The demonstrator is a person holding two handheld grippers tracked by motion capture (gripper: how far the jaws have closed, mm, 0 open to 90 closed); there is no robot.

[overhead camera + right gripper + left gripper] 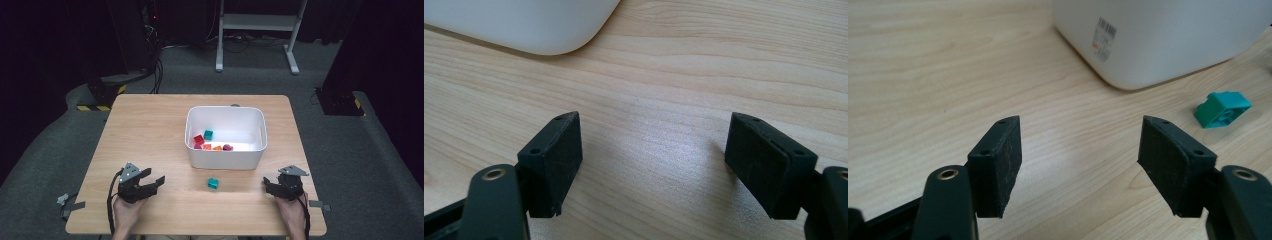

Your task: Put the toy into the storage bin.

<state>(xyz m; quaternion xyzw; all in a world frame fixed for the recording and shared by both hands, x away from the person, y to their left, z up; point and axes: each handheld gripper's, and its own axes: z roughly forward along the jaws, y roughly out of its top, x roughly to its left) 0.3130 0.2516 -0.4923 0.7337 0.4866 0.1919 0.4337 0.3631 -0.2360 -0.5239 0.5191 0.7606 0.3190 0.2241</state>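
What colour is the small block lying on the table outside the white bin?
Teal block; the left gripper view shows it best.

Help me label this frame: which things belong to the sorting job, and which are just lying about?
Job:
teal block on the table
white bin with blocks inside
left gripper, open
right gripper, open

Lying about:
white stand
floor cables

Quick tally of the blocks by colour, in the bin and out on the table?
Teal blocks: 2, one in the white bin at, one on the table at
Red block: 1
Orange blocks: 2, at and
Magenta block: 1
Total: 6 blocks; part of the bin floor is hidden by its near wall.
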